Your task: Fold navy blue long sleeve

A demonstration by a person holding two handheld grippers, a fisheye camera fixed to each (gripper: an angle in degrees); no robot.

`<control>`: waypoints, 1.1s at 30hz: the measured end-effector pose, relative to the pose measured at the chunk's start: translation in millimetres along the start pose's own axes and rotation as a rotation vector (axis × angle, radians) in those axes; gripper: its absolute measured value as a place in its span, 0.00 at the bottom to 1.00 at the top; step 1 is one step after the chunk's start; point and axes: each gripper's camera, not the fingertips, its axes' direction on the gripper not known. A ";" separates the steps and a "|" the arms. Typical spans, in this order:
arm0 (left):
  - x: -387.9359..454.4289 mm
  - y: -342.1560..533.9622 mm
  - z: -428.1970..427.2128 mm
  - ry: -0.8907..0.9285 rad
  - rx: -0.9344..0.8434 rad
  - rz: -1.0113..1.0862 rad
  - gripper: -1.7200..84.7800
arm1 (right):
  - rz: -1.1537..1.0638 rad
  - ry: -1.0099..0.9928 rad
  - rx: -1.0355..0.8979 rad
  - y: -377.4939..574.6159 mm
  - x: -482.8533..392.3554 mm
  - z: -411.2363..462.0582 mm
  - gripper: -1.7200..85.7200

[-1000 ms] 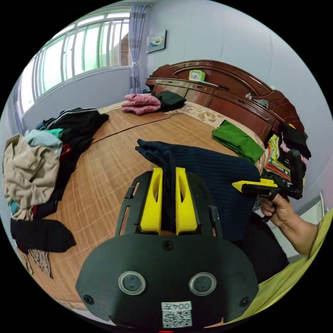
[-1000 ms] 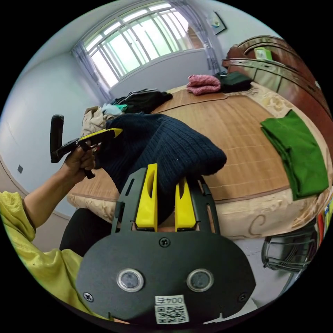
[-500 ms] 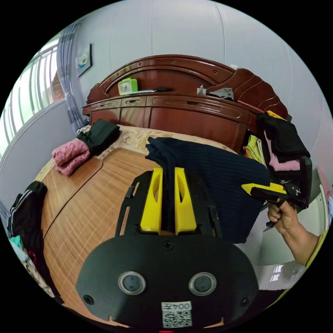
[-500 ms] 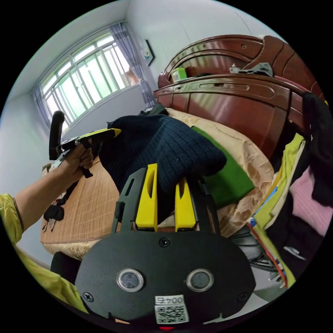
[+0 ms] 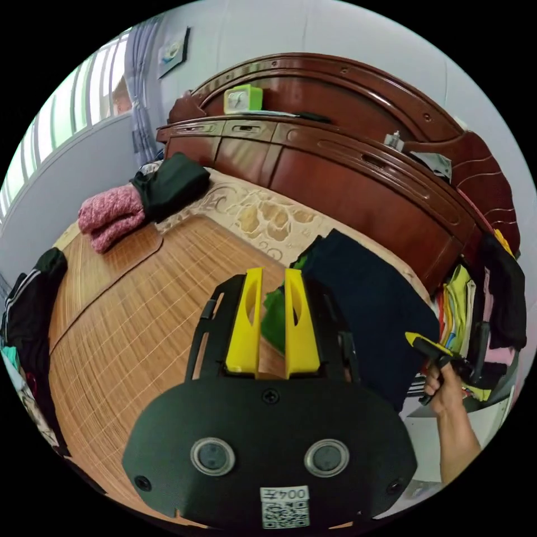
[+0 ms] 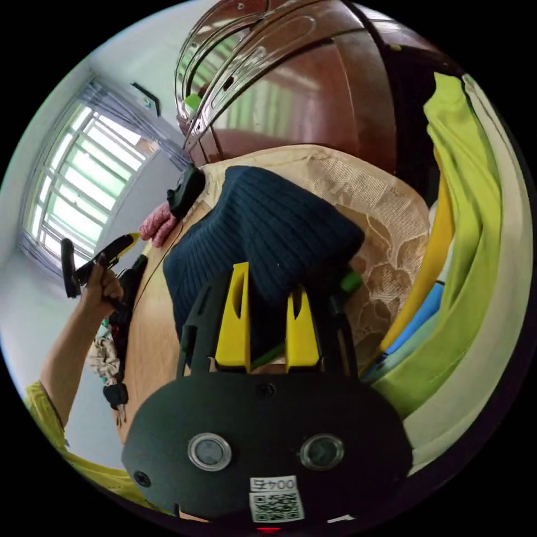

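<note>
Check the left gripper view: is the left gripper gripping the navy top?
No: the left gripper has a gap between its jaws, with no navy top cloth in it.

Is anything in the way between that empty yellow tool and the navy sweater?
Nothing visible blocks it. The left tool is open, and the navy sweater lies just beside it on the green garment, which peeks out between the jaws.

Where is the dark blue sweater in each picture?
Left gripper view: the sweater lies right of centre, over a green garment, near the headboard.
Right gripper view: the sweater is in the middle, above the yellow jaws.
Shared landmark: the headboard.
</note>
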 end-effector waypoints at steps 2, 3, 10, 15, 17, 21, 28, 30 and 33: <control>-14.1 20.6 -8.7 -0.016 -0.007 0.015 0.09 | -0.030 0.079 0.000 -0.8 -7.7 -3.2 0.17; -23.9 39.0 -17.2 -0.036 -0.008 0.032 0.09 | -0.027 0.099 -0.007 -0.9 -9.3 -4.3 0.17; -91.1 186.4 -98.5 -0.120 -0.079 0.036 0.06 | -0.103 0.338 0.113 35.5 -54.8 -29.0 0.13; -137.7 298.8 -163.1 -0.177 -0.142 -0.083 0.04 | -0.341 0.355 -0.195 50.1 -89.3 43.8 0.03; -153.5 337.9 -188.9 -0.189 -0.143 -0.155 0.04 | -0.305 0.395 -0.219 55.3 -96.0 56.2 0.02; -184.0 416.9 -253.9 -0.198 -0.072 -0.297 0.05 | -0.368 0.291 -0.163 78.4 -132.0 38.2 0.03; -253.2 541.7 -339.3 -0.193 0.031 -0.560 0.07 | -0.270 -0.502 -0.324 208.2 -192.9 62.2 0.16; -276.2 571.4 -356.8 -0.187 0.046 -0.631 0.08 | -0.186 -0.621 -0.343 244.2 -192.7 78.7 0.17; -311.8 610.5 -378.4 -0.238 0.014 -0.655 0.11 | -0.108 -0.668 -0.380 293.2 -194.4 100.9 0.18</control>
